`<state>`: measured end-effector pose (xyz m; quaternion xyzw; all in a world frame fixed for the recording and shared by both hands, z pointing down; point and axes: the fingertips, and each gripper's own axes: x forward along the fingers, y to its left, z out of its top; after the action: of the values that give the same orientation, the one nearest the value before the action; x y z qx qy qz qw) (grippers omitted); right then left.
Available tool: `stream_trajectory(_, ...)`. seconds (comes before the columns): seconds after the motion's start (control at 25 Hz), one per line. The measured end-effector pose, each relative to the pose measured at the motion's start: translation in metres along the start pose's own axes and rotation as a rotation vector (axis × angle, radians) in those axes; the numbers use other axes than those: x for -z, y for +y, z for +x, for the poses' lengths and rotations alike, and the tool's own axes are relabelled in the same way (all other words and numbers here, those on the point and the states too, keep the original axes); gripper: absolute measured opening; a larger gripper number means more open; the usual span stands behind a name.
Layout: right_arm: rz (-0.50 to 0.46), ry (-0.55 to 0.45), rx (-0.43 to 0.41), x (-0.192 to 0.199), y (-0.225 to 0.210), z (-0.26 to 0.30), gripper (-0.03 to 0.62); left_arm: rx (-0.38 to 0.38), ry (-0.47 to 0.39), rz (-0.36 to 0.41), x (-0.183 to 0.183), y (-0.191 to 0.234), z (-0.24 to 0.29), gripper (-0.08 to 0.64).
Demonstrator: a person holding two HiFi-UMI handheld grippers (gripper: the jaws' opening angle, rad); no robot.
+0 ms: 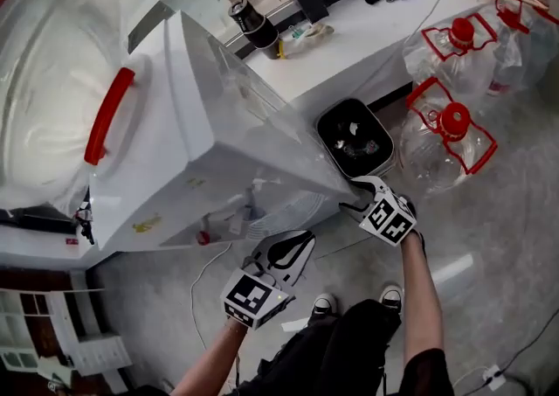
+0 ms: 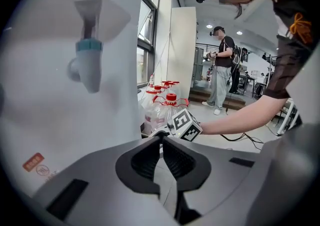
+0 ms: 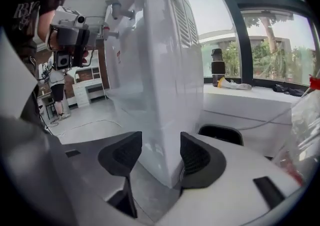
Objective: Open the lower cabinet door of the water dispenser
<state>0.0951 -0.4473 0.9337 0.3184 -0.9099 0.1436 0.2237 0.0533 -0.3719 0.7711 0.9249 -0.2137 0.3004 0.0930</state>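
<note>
**Water dispenser** [image 1: 201, 123]: white cabinet on the grey floor, beside the white counter [image 1: 367, 31].
- On top: a plastic-wrapped water bottle [image 1: 44, 79] with a red handle [image 1: 109, 114].
- Front face: a white tap with a blue collar [image 2: 89, 65]. Below it is a plain white panel with a red sticker [image 2: 34, 161].
- Lower cabinet door: it belongs on this lower front, but no view shows its outline or handle clearly.

**Your left gripper** [image 1: 293, 250]: jaws clenched together and empty, held before the front face below the taps.

**Your right gripper** [image 1: 354, 196]: jaws spread and released, grasping nothing. It is at the dispenser's lower corner. A vertical corner edge of the cabinet shows beyond the gap, with a louvred panel [image 3: 182, 18] above.

**Surroundings:**
- Black waste bin [image 1: 354, 136] on the floor, between the dispenser's side and the counter, just beside your right gripper.
- Clear water jugs with red caps [image 1: 445, 132] on the floor further right.
- Dark flask [image 1: 253, 25] near the counter's edge.
- Another person [image 2: 220, 65] standing well apart.
</note>
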Motion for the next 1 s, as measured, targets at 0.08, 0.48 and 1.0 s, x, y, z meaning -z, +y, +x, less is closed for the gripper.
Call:
stream_trajectory(0.08,-0.013,-0.005,-0.022,0.002,-0.004,0.011,0.256,-0.005,0.006,-0.009,0.009,0.001,0.008,0.020)
stream_trajectory(0.48,-0.074,-0.001,-0.066,0.005,-0.004,0.032,0.252,0.017,0.041,0.014,0.035,0.000,0.011,0.020)
stream_trajectory(1.0,-0.038,-0.003,0.008,0.004,0.004,0.038,0.230,0.007,0.047,0.004,0.055,-0.006,-0.008,0.020)
